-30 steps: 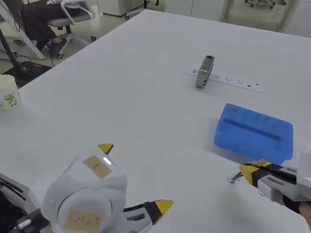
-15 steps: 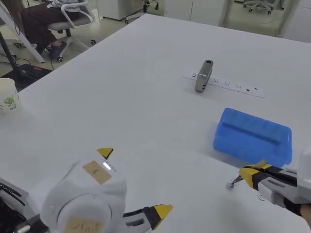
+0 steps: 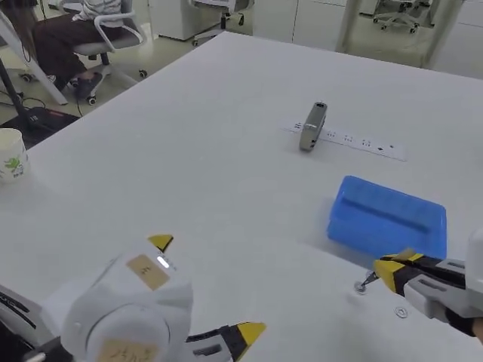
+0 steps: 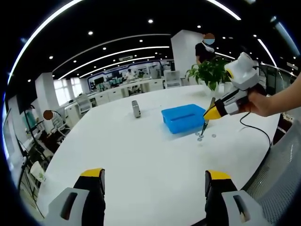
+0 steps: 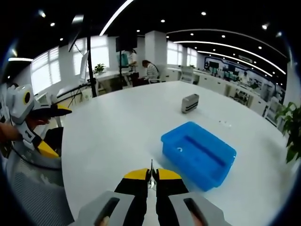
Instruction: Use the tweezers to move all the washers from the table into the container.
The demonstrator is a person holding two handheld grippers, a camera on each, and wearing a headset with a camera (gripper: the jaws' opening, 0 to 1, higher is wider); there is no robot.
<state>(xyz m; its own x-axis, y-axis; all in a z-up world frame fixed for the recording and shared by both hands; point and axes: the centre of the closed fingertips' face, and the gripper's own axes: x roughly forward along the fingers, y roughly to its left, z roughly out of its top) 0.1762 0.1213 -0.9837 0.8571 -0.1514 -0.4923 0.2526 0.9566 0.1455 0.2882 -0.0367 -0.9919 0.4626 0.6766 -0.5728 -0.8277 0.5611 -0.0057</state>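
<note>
Fingers of the right gripper [image 5: 151, 175] are pressed together on the tweezers [image 5: 151, 165], which stick out fwd between the yellow tips. In the head view the tweezers' point angles down to the white worktop [image 3: 189, 151], just in front of the blue container [image 3: 386, 219], on its near side. One washer [image 3: 361, 287] lies at the point; whether the tip actually touches it is too small to tell. A second washer [image 3: 401, 311] lies flat on the worktop near the first, closer to the person and beside the right gripper's body.

The left gripper [image 3: 205, 287] is held low at the near left, well apart from the container, fingers spread wide w/ nothing between them. Its own view looks across the worktop at the right gripper, both washers and the container.

Beyond the container: a grey device [image 3: 311, 127] lying across one end of a white power strip [image 3: 355, 141]. A paper cup [image 3: 9, 154] stands at the far left edge.
</note>
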